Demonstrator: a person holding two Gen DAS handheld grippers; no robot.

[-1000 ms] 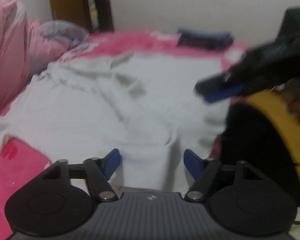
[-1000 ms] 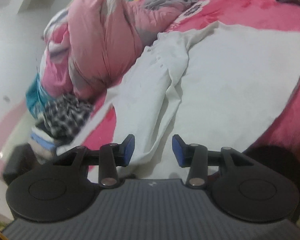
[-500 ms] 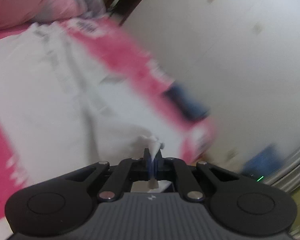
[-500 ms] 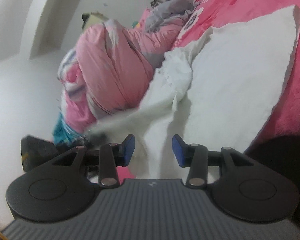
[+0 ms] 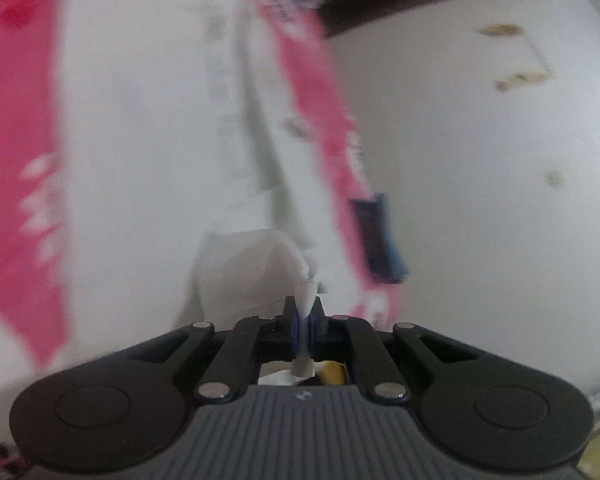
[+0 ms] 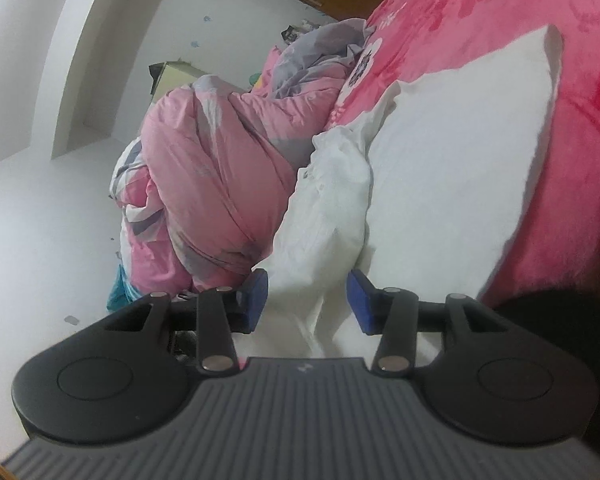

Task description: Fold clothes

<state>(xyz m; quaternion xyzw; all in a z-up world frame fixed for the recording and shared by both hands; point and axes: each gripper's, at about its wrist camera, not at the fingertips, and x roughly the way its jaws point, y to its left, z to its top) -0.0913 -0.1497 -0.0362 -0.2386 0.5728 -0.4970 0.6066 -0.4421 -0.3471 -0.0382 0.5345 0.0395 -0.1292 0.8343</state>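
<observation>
A white garment (image 5: 140,160) lies spread on the pink bedspread (image 5: 16,100). My left gripper (image 5: 304,320) is shut on a pinched edge of that cloth, which rises in a taut fold from the pads; this view is tilted and blurred. In the right wrist view the same white garment (image 6: 452,152) lies flat, with a rumpled part (image 6: 328,208) running toward me. My right gripper (image 6: 307,300) hovers low over it, jaws opening, with the rumpled cloth lying between the blue pads (image 6: 360,304) but not pinched.
A bundled pink and grey quilt (image 6: 220,168) is heaped at the left of the bed (image 6: 500,20). A dark blue folded item (image 5: 376,236) lies near the bed's far edge by the white wall (image 5: 480,200). Something dark (image 6: 560,320) sits at lower right.
My left gripper went from open above the garment to shut on its edge, then rolled and swung sideways, pulling the cloth up. My right gripper rolled and edged closer to the rumpled cloth.
</observation>
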